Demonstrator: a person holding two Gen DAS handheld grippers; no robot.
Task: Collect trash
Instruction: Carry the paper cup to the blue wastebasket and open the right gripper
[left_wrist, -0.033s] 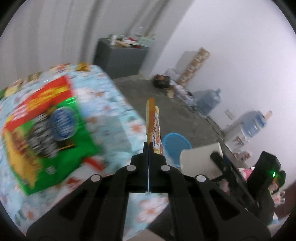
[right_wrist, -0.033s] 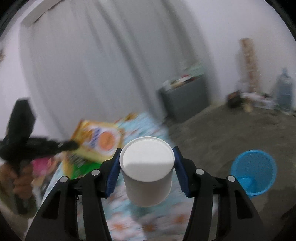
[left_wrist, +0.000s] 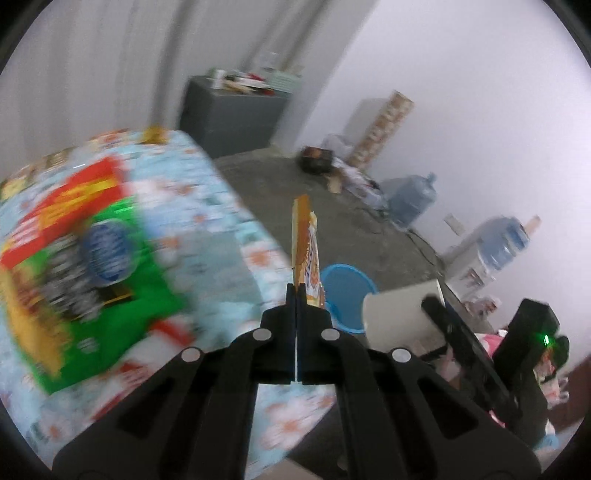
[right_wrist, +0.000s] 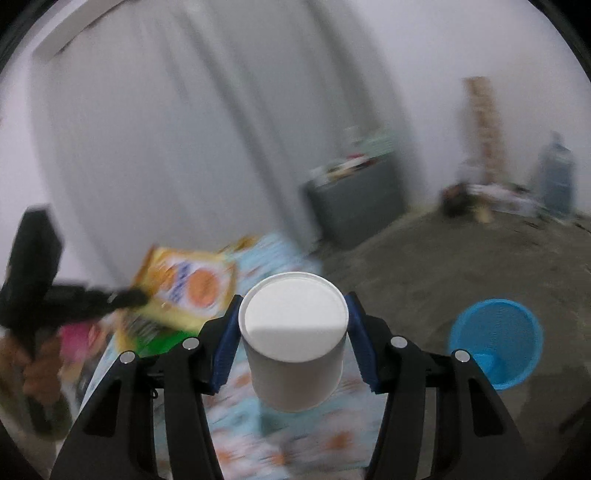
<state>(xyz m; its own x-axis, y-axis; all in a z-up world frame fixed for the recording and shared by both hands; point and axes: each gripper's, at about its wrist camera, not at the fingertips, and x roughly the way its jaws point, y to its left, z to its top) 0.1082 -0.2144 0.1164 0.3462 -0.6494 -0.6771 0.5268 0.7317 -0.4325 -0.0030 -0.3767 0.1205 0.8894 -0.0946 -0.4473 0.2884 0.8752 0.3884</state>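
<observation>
A thin orange wrapper (left_wrist: 304, 247) is being pinched edge-on by the left gripper (left_wrist: 296, 295), its fingers fully closed, while a white cup (right_wrist: 293, 334) is being clamped by the right gripper (right_wrist: 293, 343). Both are being held above the patterned surface (left_wrist: 221, 229), short of the blue bin (right_wrist: 495, 339); released here, either would likely be dropped outside it.

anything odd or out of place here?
Nothing spilled or damaged. Left tool pinches an orange wrapper; right tool grips a white cup. A green snack bag lies on the table.
</observation>
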